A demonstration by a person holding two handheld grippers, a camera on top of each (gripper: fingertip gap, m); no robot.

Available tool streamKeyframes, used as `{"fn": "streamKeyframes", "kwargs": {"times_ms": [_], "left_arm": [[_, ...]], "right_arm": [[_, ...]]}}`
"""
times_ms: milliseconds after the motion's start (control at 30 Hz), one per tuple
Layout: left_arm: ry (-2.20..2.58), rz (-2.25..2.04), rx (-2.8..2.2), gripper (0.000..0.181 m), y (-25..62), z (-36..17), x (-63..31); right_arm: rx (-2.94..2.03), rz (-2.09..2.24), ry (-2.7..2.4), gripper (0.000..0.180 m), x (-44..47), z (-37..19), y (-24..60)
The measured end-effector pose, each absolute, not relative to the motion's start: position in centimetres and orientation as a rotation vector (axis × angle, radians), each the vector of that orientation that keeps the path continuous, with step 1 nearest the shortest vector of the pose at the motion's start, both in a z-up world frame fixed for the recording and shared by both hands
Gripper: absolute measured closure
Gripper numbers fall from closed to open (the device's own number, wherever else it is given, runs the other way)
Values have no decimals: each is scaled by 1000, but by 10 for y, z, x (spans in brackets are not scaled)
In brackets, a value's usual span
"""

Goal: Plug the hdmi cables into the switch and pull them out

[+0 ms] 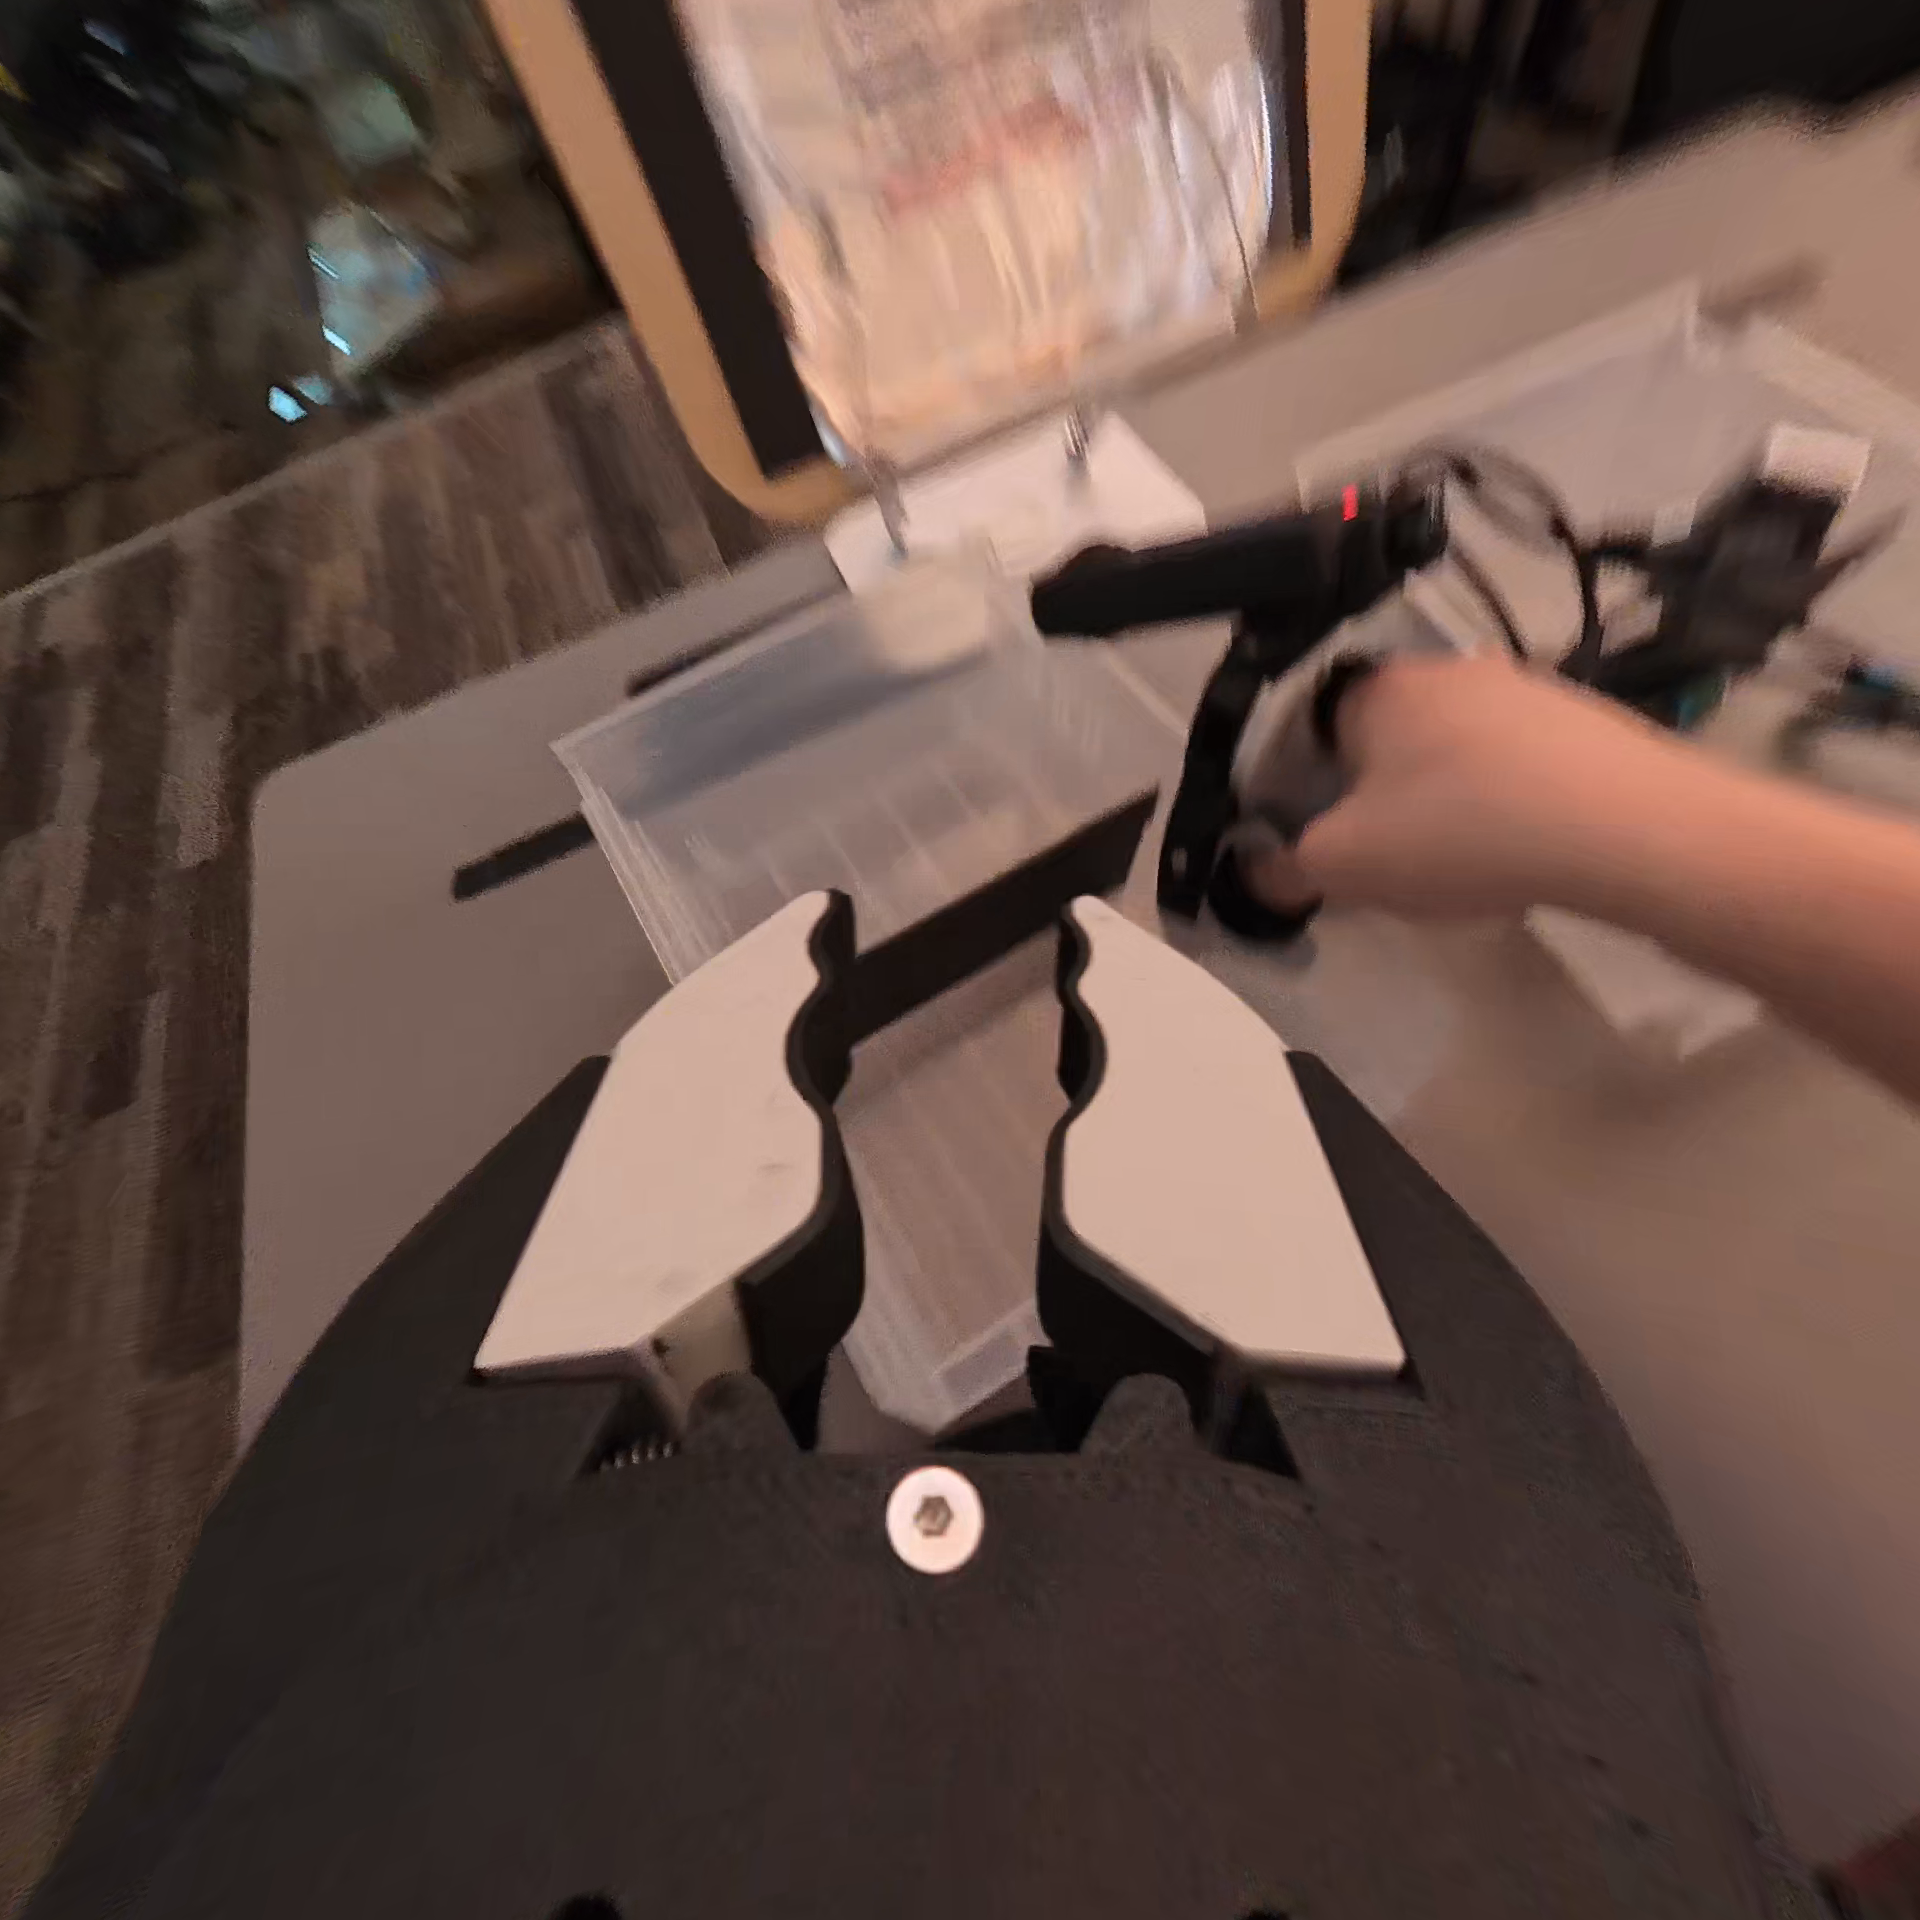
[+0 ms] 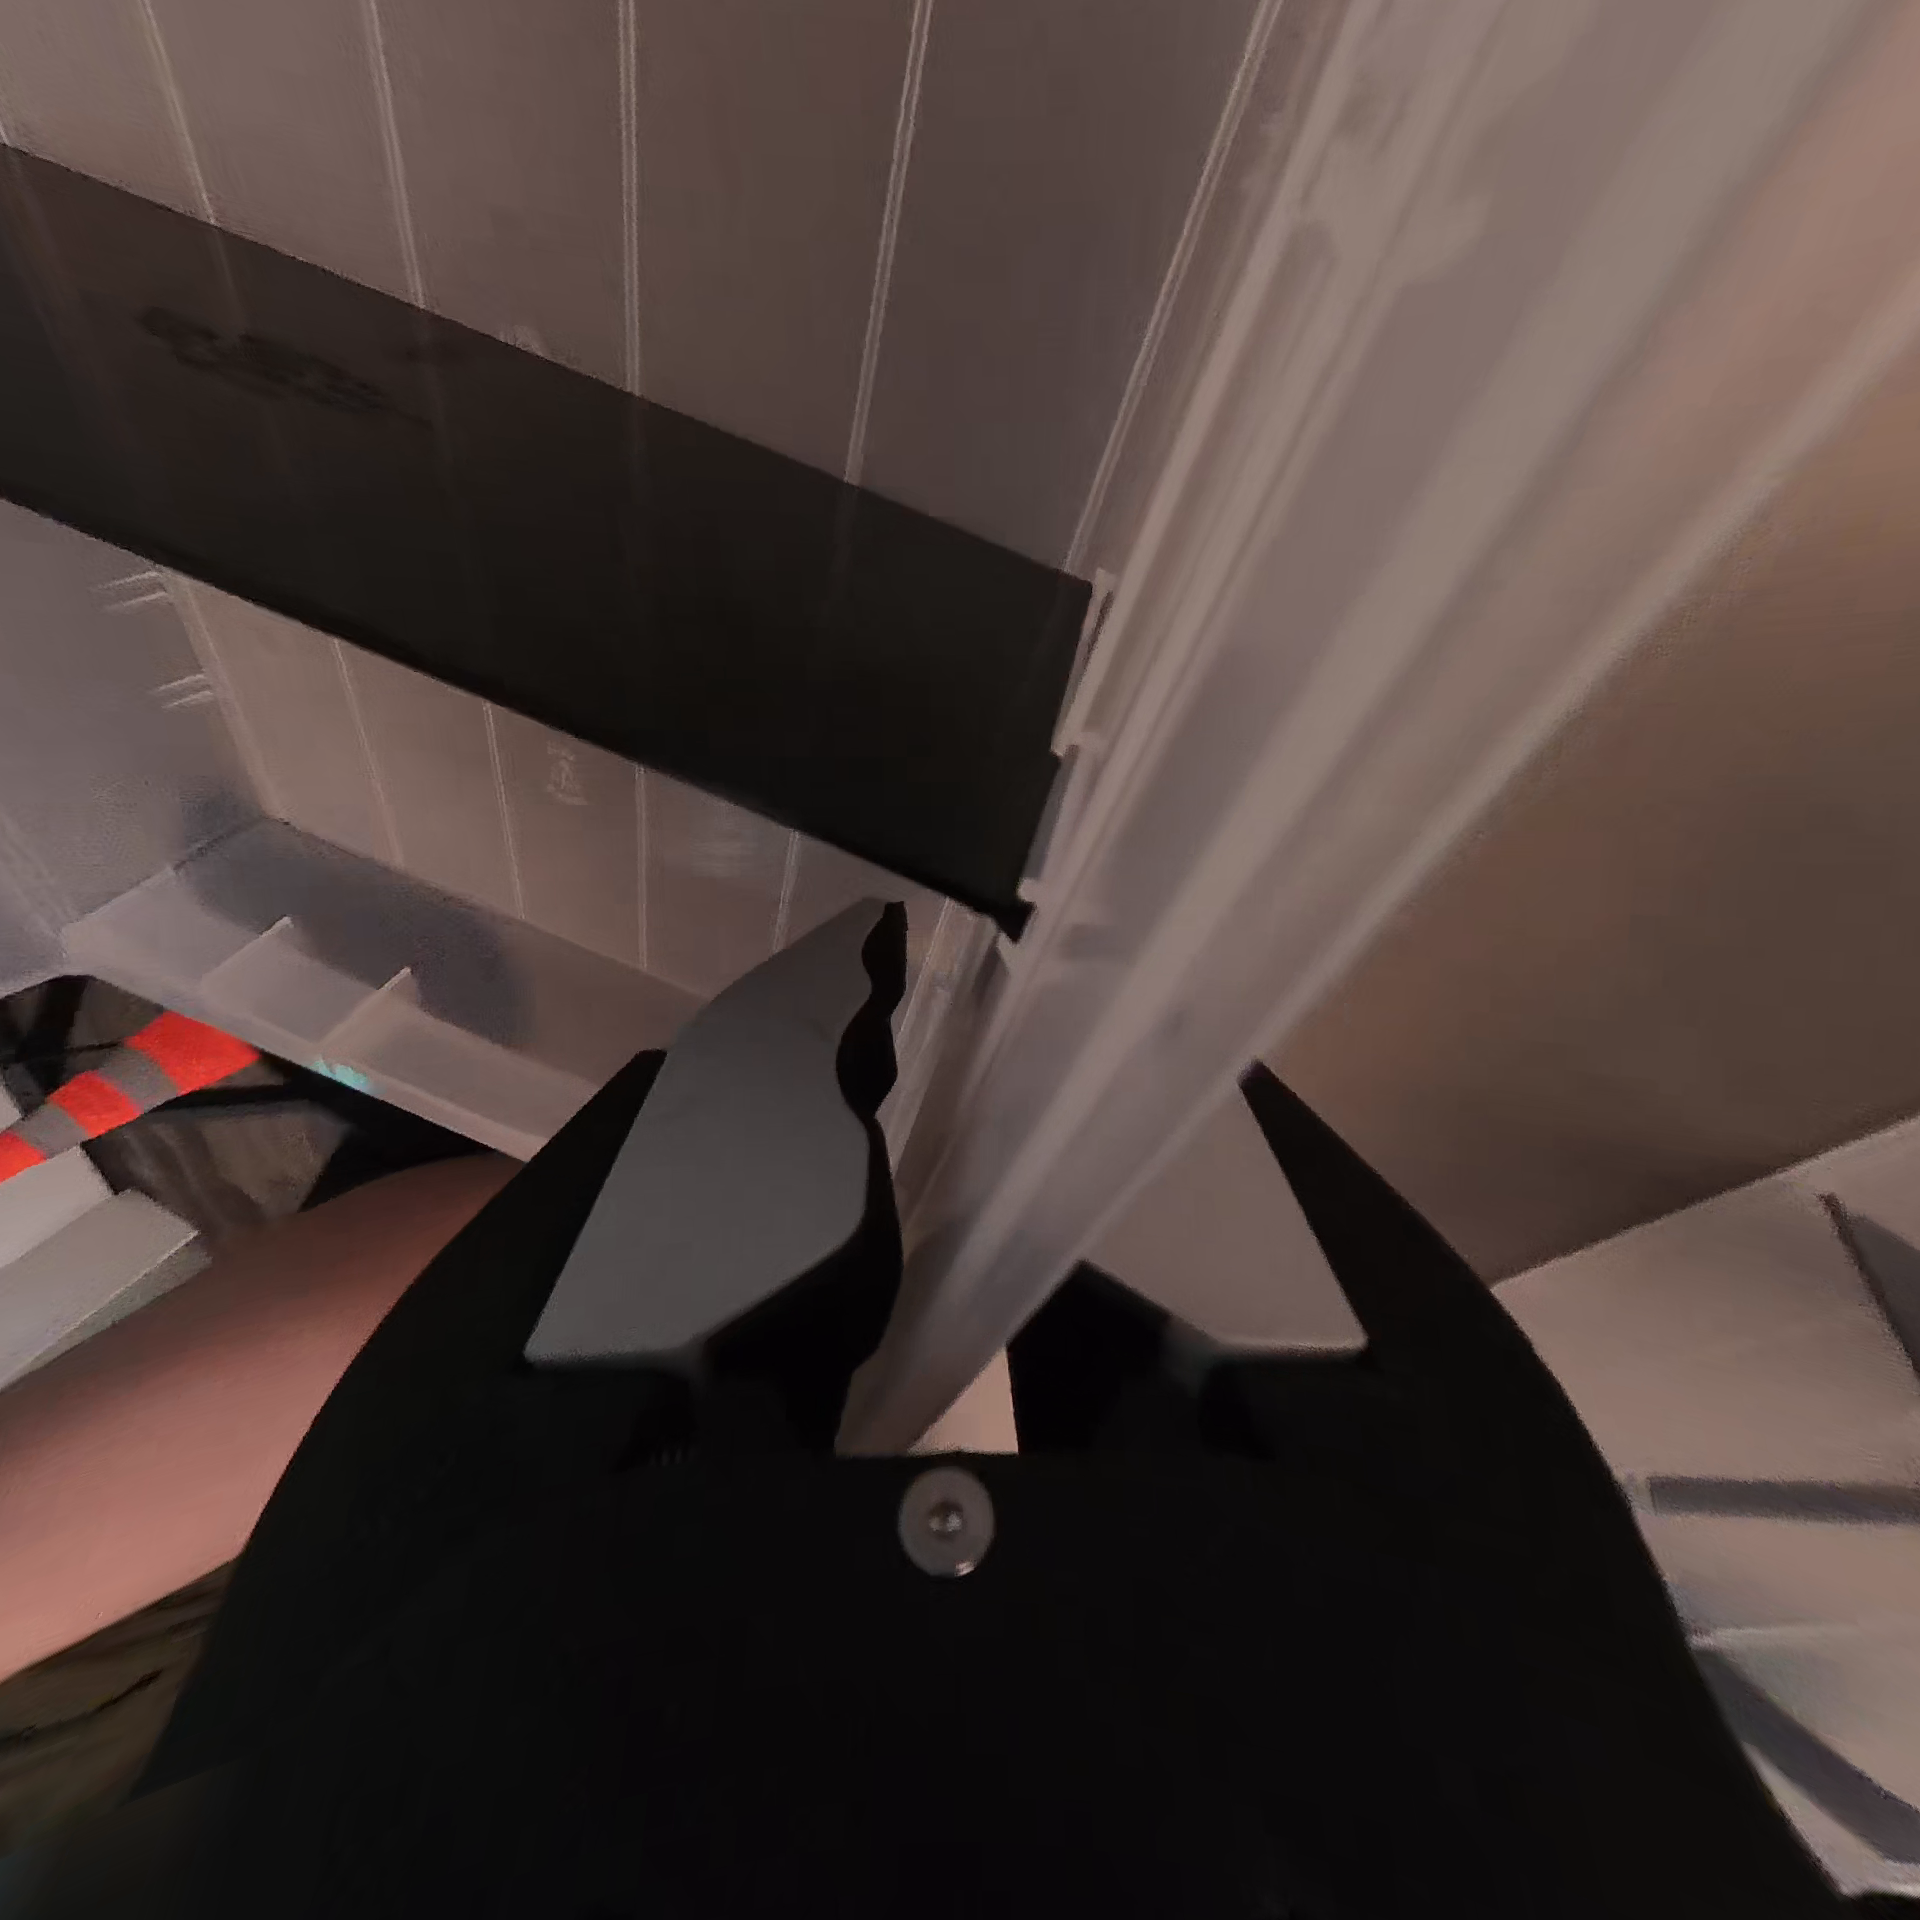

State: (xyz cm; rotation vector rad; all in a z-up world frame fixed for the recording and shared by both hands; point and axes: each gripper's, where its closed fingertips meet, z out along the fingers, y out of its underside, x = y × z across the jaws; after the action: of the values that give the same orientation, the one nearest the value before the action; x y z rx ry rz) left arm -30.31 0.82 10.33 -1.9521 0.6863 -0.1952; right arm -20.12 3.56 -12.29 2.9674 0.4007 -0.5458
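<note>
I see no HDMI cables or switch clearly. A blurred tangle of black cables (image 1: pixel 1621 582) lies at the upper right of my left wrist view, inside a clear plastic bin (image 1: pixel 1538 416) on the table (image 1: pixel 416 987).

A clear plastic lid (image 1: pixel 831 769) with a black strip (image 1: pixel 997 914) across it lies mid-frame on the pale counter (image 1: pixel 416 987). A wood-framed chair back (image 1: pixel 665 270) fills the top centre. Grey patterned carpet (image 1: pixel 125 831) runs down the left.
</note>
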Motion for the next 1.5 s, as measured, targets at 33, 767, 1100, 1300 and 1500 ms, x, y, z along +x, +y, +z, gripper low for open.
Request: {"fn": "streamKeyframes", "kwargs": {"times_ms": [33, 767, 1100, 1300, 1500], "left_arm": [[587, -246, -1882, 138, 6, 123, -308], [667, -976, -2100, 96, 54, 58, -174], [810, -1051, -2333, 112, 62, -45, -59], [934, -978, -2404, 120, 50, -77, -45], [1081, -990, -2333, 160, 37, -69, -38]], "right_arm": [[2954, -602, 397, 164, -208, -116, 36], [3222, -541, -382, 165, 183, 71, -56], [3052, -467, -682, 166, 310, -48, -155], [3002, -713, -658, 168, 315, -77, -167], [3003, -651, -614, 168, 333, -92, -181]]}}
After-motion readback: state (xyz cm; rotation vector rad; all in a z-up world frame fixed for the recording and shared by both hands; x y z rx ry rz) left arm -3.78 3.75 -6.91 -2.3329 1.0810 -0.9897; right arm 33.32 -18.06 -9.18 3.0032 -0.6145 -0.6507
